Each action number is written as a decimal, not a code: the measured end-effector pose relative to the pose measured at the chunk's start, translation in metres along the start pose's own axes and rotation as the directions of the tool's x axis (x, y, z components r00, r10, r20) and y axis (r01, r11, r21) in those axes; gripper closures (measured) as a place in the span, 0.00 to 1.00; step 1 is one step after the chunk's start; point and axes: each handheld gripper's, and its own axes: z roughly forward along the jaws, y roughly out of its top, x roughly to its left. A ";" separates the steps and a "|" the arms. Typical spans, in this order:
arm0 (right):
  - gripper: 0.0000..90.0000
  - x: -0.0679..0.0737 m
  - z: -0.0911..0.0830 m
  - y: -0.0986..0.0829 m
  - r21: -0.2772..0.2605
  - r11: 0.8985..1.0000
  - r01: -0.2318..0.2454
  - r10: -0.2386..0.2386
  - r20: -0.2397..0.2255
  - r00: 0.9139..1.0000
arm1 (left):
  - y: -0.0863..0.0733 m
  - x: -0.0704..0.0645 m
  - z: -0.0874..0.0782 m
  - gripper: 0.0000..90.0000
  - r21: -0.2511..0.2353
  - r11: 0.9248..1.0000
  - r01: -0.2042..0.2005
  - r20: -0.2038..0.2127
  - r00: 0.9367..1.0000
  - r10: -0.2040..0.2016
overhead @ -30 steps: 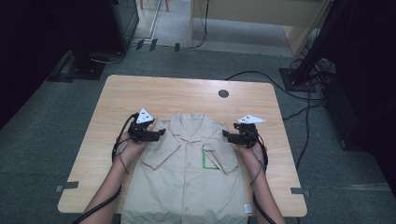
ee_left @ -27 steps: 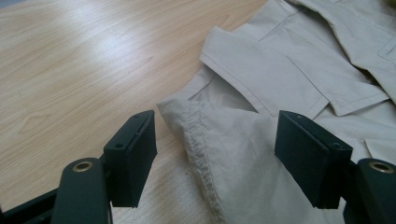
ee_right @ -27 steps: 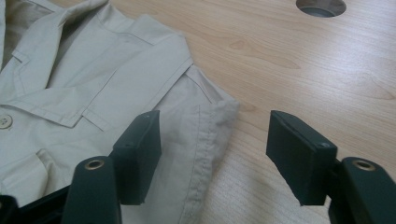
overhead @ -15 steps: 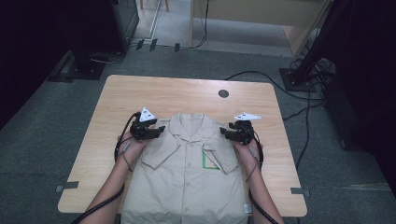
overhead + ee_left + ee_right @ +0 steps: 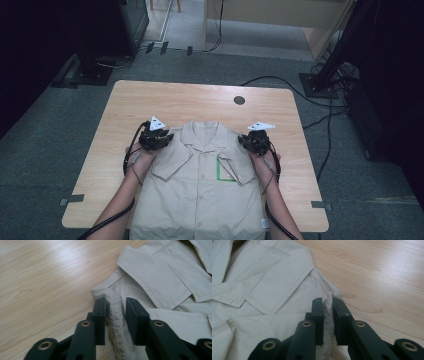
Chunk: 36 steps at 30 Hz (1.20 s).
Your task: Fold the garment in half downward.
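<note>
A person's left gripper (image 5: 115, 312) has its two black jaws pressed against a bunched, stitched fold of a beige shirt (image 5: 162, 285), at the shoulder seam where a short sleeve meets the body. The right gripper (image 5: 327, 312) does the same on the opposite shoulder, its jaws squeezing a narrow ridge of the same cloth. Seen from the high view, the left gripper (image 5: 156, 139) and the right gripper (image 5: 256, 141) sit level with each other, one at each shoulder of the shirt (image 5: 200, 195), each held in a hand with a forearm entering from the bottom edge. There is one shirt, lying flat and face up on a light wooden table (image 5: 190, 102). Its long axis runs from the person towards the far edge, with the open collar (image 5: 202, 134) pointing away and the hem hanging at or over the near edge. A row of buttons runs down the middle, and one chest pocket outlined in green (image 5: 225, 169) lies on the right-hand side. There are two grippers, each topped by a pale three-cornered plate and trailing a black cable along the forearm. On the far part of the table there is one small dark round disc (image 5: 239, 100), well apart from the shirt. Around the table lie grey carpet, black cables (image 5: 320, 120) and dark stands on the floor.
</note>
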 end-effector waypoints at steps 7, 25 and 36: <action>0.93 -0.004 -0.005 -0.001 -0.014 1.000 -0.011 0.011 -0.002 1.000 | 0.000 0.000 -0.001 0.83 0.004 1.000 -0.004 -0.004 1.000 0.004; 0.91 -0.012 -0.015 -0.001 -0.031 0.998 -0.053 0.052 -0.037 0.998 | -0.004 0.013 -0.008 0.86 -0.011 1.000 0.026 -0.025 0.999 -0.026; 0.87 -0.019 -0.013 -0.004 -0.019 0.998 -0.067 0.067 -0.032 0.997 | -0.007 0.014 -0.006 0.86 0.002 1.000 0.030 -0.027 0.999 -0.030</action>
